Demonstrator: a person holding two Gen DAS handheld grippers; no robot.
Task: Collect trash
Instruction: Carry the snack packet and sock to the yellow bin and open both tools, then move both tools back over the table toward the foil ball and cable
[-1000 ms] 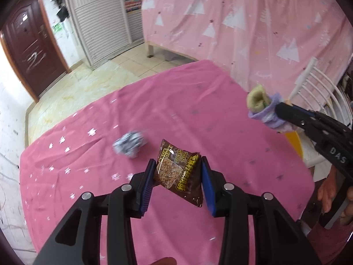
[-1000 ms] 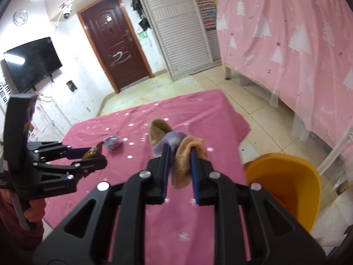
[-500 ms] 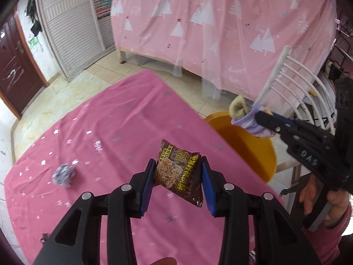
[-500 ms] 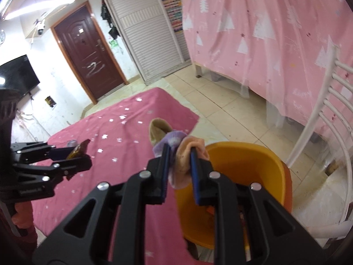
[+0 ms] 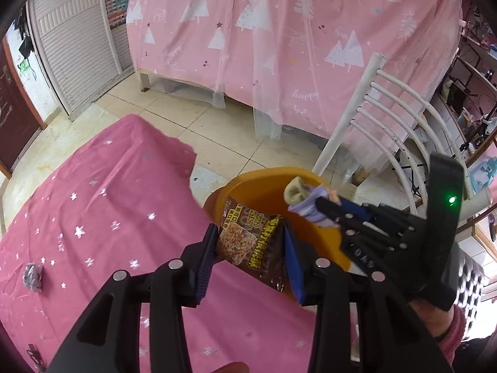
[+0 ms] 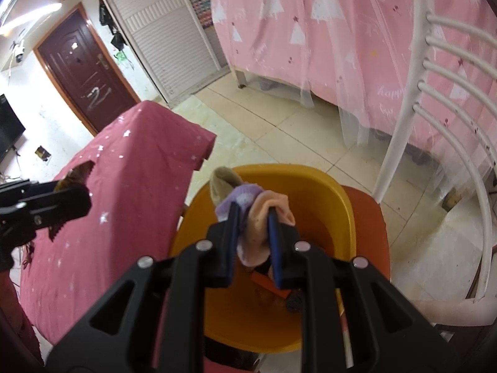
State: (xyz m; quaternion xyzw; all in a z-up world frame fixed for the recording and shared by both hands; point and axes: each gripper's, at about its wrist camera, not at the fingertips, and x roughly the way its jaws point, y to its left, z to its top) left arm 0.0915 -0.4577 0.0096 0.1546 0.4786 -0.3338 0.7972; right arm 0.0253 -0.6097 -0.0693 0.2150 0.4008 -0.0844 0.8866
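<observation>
My left gripper (image 5: pixel 250 248) is shut on a brown snack wrapper (image 5: pixel 251 245), held over the near rim of the orange bin (image 5: pixel 264 186) at the table's edge. My right gripper (image 6: pixel 251 233) is shut on a bundle of purple, peach and beige socks (image 6: pixel 248 205) and hangs over the open orange bin (image 6: pixel 310 192), which holds some trash at its bottom. In the left wrist view the right gripper (image 5: pixel 316 205) with the sock bundle (image 5: pixel 303 199) sits above the bin. The left gripper (image 6: pixel 62 199) shows at the left of the right wrist view.
A crumpled grey wad (image 5: pixel 32 276) lies on the pink starred tablecloth (image 5: pixel 93 217) at far left. A white chair (image 5: pixel 388 118) with an orange seat (image 6: pixel 372 217) stands behind the bin. A pink curtained bed (image 5: pixel 279 46) lies beyond the tiled floor.
Both grippers swung right from over the table to the orange bin, each keeping its load. The right one also sank, and the grey wad slid to the far left of view.
</observation>
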